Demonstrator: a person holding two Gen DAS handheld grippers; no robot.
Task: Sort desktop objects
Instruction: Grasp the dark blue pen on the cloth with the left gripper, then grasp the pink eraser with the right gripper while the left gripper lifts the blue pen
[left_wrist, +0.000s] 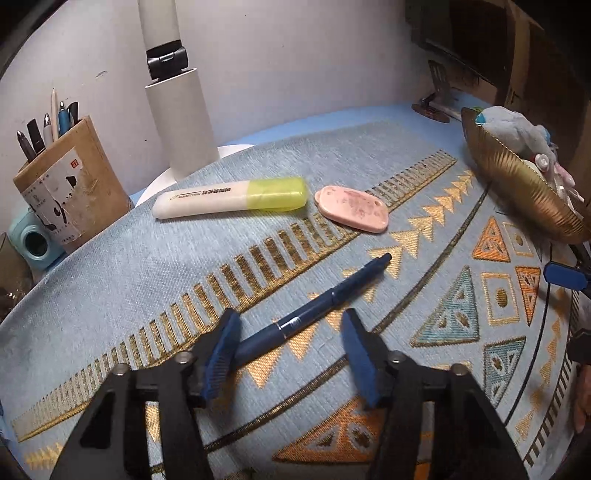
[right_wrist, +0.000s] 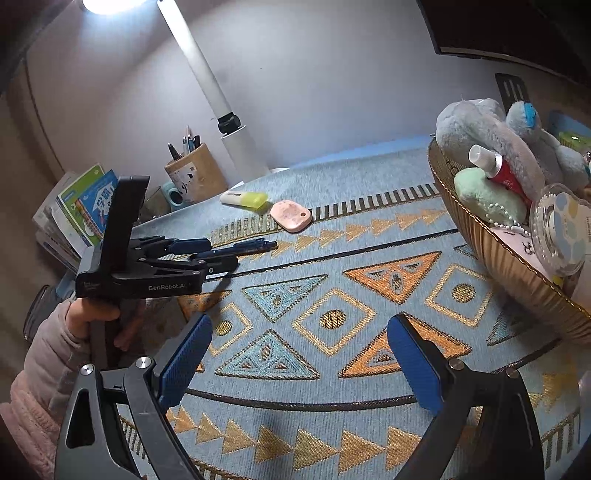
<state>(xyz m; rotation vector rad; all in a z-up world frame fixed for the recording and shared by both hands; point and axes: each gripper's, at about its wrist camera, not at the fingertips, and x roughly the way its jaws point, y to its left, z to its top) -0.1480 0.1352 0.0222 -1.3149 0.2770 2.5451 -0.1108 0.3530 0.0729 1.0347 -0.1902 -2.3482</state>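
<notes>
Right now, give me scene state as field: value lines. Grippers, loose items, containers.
left gripper: open, jaws straddling the blue pen, not closed on it
right gripper: open, empty, over the patterned mat
loose on mat: blue pen, yellow highlighter, pink eraser
pen holder: upright, far left, holds several pens
gold basket: right side, holds plush toys and small items
lamp: behind the highlighter
</notes>
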